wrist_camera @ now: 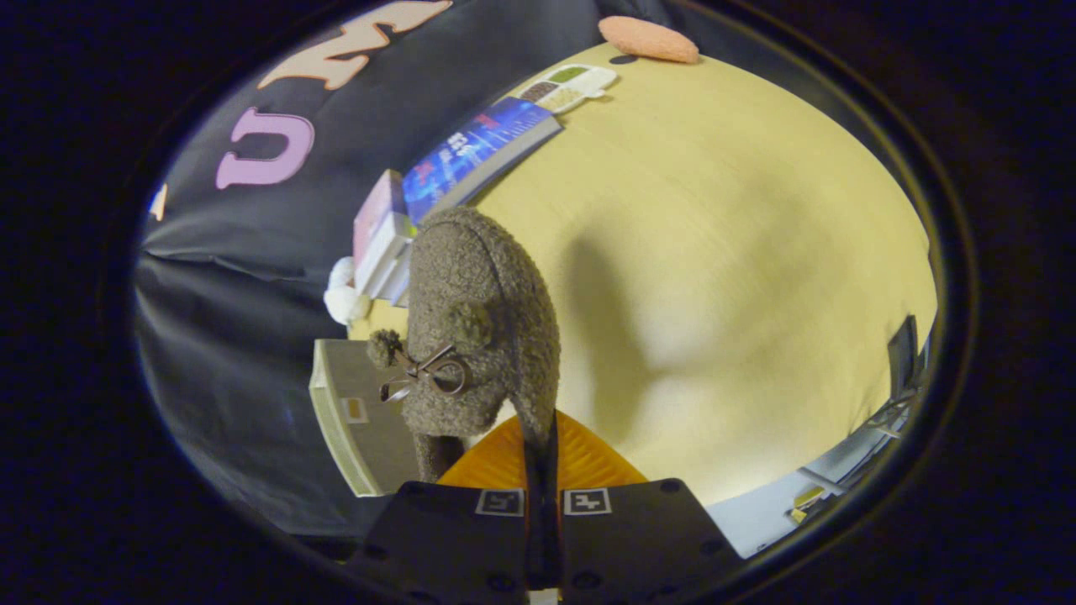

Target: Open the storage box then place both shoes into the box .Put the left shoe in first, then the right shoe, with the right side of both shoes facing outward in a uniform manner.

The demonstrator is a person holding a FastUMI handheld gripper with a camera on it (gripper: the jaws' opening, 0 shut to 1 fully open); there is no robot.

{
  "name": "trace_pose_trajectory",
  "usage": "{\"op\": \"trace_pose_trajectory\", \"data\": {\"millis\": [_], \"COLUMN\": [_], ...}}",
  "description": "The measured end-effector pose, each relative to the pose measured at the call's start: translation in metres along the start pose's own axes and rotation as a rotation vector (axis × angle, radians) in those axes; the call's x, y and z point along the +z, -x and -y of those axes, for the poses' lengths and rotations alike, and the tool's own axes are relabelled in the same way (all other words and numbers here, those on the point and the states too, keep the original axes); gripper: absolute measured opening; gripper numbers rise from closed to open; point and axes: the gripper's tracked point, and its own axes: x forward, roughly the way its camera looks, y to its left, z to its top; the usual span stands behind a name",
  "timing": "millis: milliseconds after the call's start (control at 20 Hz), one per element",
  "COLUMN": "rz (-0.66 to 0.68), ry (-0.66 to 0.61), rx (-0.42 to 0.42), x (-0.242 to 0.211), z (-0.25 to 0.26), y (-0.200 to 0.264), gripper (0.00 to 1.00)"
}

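My tongs (542, 504), low centre of the frame, are pinched nearly closed on the fuzzy grey shoe (483, 336), holding it off the bench (714, 252) to carry it. Lower left lies the storage box (353, 420), its likely destination; a blue book (475, 151) sits upper centre.

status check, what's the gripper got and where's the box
Gripper shut on fuzzy grey shoe, lifted above the table. Storage box just beyond, beside the shoe. Books farther back, nothing blocking.
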Motion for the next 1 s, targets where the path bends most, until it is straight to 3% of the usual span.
{"op": "trace_pose_trajectory", "data": {"millis": [300, 600, 700, 1000], "rz": [0.015, -0.050, -0.062, -0.028], "ry": [0.113, 0.217, 0.263, 0.368], "rx": [0.107, 0.161, 0.135, -0.106], "x": [-0.034, -0.092, -0.107, -0.126], "z": [-0.119, -0.221, -0.237, -0.232], "y": [0.014, -0.022, -0.040, -0.106], "gripper": [0.03, 0.03, 0.03, 0.03]}}
